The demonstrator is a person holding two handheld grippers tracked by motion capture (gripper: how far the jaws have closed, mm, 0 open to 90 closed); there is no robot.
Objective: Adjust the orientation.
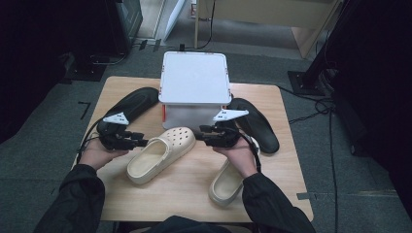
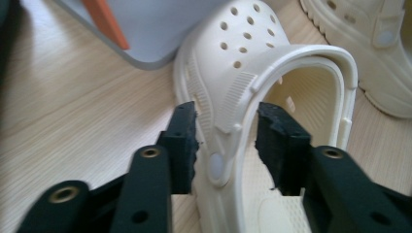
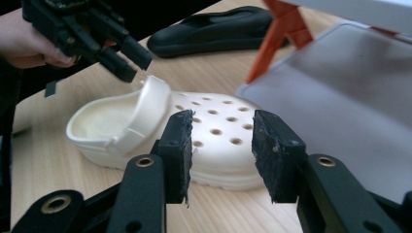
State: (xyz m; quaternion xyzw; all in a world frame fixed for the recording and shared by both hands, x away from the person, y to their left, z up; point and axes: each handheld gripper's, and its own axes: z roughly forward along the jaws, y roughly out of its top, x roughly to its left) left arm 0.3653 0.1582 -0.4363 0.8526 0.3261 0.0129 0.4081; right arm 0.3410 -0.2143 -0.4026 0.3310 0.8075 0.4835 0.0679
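Your left gripper (image 2: 226,141) – jaws parted astride the heel strap (image 2: 243,92) of the cream clog (image 1: 163,153), pads not pressing | your right gripper (image 3: 221,150) – jaws apart, nothing between them, just beside the clog's toe | clog lies mid-table (image 1: 194,194), before the white lidded box (image 1: 194,87) | second cream clog (image 1: 226,182) under your right hand.

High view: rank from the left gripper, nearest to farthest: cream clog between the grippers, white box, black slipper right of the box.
1. cream clog, right beside the left gripper, at the table's middle.
2. white box, at the table's back, behind the clog.
3. right black slipper, past the box, on the table's right side.
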